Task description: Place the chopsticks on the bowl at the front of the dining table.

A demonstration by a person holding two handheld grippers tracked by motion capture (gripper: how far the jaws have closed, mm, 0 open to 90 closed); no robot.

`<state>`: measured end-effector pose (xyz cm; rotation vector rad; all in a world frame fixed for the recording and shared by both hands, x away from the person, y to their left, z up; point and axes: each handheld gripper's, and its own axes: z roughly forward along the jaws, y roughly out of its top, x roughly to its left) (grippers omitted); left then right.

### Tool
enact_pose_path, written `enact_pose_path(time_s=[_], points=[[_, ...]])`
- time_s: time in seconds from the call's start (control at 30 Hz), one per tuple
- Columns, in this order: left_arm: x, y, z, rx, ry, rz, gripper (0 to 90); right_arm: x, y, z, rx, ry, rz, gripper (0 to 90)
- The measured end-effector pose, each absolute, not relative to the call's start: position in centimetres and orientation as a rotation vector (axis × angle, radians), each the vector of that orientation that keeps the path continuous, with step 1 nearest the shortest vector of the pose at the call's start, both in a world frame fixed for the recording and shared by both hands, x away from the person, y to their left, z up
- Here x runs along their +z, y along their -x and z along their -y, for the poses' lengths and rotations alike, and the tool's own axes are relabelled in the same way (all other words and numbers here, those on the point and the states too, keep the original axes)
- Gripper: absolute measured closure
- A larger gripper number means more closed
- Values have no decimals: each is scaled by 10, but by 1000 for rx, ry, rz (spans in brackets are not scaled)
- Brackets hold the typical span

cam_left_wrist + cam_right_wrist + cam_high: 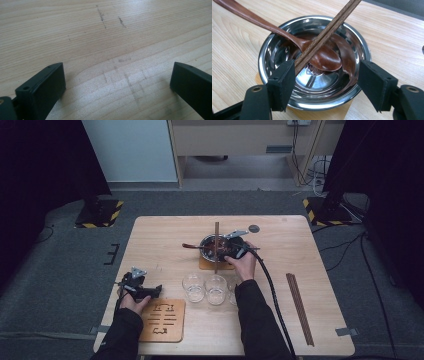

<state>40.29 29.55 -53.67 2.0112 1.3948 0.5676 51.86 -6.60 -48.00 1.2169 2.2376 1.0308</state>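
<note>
The steel bowl (215, 247) is barred from above by a pair of chopsticks (216, 245) laid across its rim and by a wooden spoon (287, 37) resting inside. The path between bowl and near table edge is blocked by three glass cups (207, 288) set close together. Bare tabletop (160, 240) is left open to the bowl's left, and between the cups and a second pair of chopsticks (299, 307) at the right.

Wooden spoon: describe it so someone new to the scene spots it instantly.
On the wooden table, find the steel bowl on its small wooden coaster, beyond the clear glasses. The wooden spoon lies in it, handle over the rim. Unlike the straight chopsticks crossing it, it ends in a rounded scoop.
</note>
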Motion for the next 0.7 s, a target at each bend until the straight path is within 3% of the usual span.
enact_pose_path(time_s=[0.7], points=[[-537,-403,-295,567,-2011,-1395,0,-444,-498,143,1055,-1281,-2119,280]])
